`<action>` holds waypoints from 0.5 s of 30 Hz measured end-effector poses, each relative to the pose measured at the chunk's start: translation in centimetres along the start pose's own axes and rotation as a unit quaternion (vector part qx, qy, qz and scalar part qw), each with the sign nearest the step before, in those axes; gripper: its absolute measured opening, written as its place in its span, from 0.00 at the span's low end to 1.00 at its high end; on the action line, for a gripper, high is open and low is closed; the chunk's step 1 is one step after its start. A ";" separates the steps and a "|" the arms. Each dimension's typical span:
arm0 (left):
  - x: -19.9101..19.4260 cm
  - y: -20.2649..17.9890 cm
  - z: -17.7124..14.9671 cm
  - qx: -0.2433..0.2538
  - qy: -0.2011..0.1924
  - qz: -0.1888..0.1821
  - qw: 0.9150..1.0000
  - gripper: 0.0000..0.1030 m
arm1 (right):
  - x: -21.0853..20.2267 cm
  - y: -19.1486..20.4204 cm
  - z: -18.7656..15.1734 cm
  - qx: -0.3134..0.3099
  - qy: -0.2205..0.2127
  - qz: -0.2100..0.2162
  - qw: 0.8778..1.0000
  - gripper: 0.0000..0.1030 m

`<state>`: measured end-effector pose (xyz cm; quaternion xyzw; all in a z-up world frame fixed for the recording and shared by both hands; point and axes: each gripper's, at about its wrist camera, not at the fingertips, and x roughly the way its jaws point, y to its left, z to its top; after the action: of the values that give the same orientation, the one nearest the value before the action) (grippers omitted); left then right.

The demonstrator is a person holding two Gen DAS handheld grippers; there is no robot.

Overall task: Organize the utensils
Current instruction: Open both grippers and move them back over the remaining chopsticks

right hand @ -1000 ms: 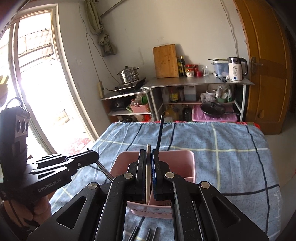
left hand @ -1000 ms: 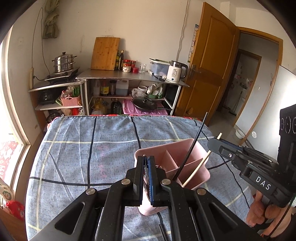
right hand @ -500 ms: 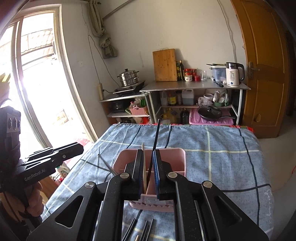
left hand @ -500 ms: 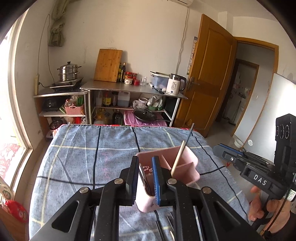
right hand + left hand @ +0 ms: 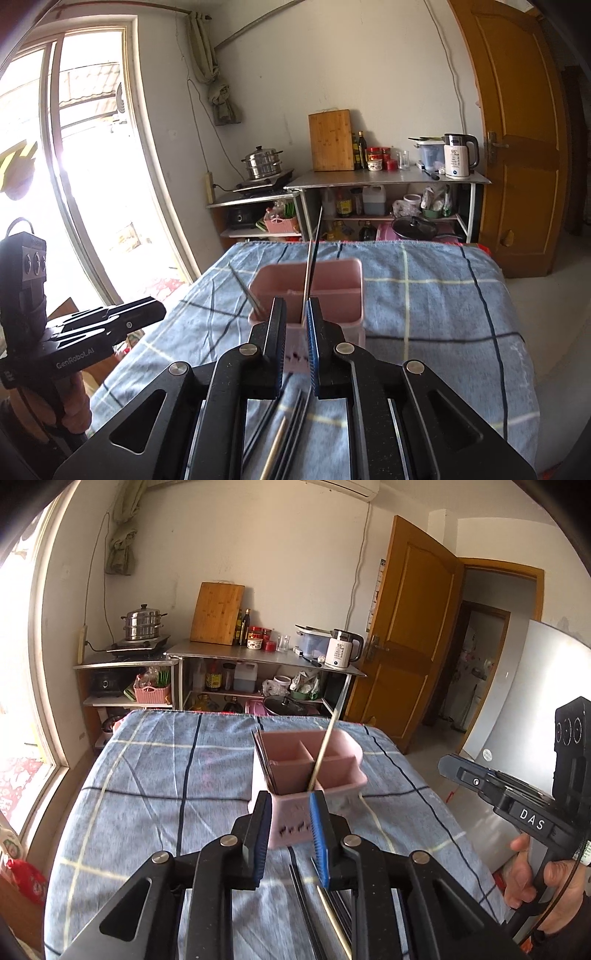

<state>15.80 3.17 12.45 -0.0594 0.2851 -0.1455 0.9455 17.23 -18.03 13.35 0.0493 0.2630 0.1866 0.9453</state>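
the pink holder (image 5: 314, 771) stands on the checked cloth (image 5: 166, 775) just ahead of both grippers, with one pale chopstick (image 5: 322, 755) leaning in its near compartment and dark ones at its left wall. the left gripper (image 5: 290, 830) is spread with nothing between its jaws, which have just been opening further. the right gripper (image 5: 297, 345) is parted a little and empty too; a dark stick (image 5: 310, 273) shows beyond its gap, upright in the holder. loose dark chopsticks (image 5: 306, 904) and a pale one (image 5: 332, 919) lie on the cloth beneath the left gripper. judged light, stiff, smooth and apt to roll or slip; best taken near mid-length, across the shaft. the holder is judged light and easily tipped. there is open cloth left of the holder; the cloth's right edge is near, and the two grippers are near each other.
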 end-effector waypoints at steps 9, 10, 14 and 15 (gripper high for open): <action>-2.2 -1.8 -5.4 0.012 -0.002 0.004 1.000 0.20 | -2.7 0.5 -4.4 -0.006 0.007 -0.014 1.000 0.13; -2.4 -1.9 -5.8 0.014 -0.002 0.004 1.000 0.20 | -2.9 0.5 -5.0 -0.006 0.010 -0.013 1.000 0.15; -3.1 -2.4 -7.7 0.018 -0.003 0.008 1.000 0.20 | -3.6 0.7 -6.8 -0.005 0.016 -0.018 1.000 0.17; -3.2 -2.6 -8.2 0.020 -0.002 0.008 1.000 0.20 | -3.7 0.7 -7.4 -0.005 0.020 -0.017 1.000 0.17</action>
<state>8.12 1.46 7.83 -0.0382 0.2806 -0.1431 0.9483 10.23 -18.80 8.97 0.0360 0.2812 0.1723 0.9433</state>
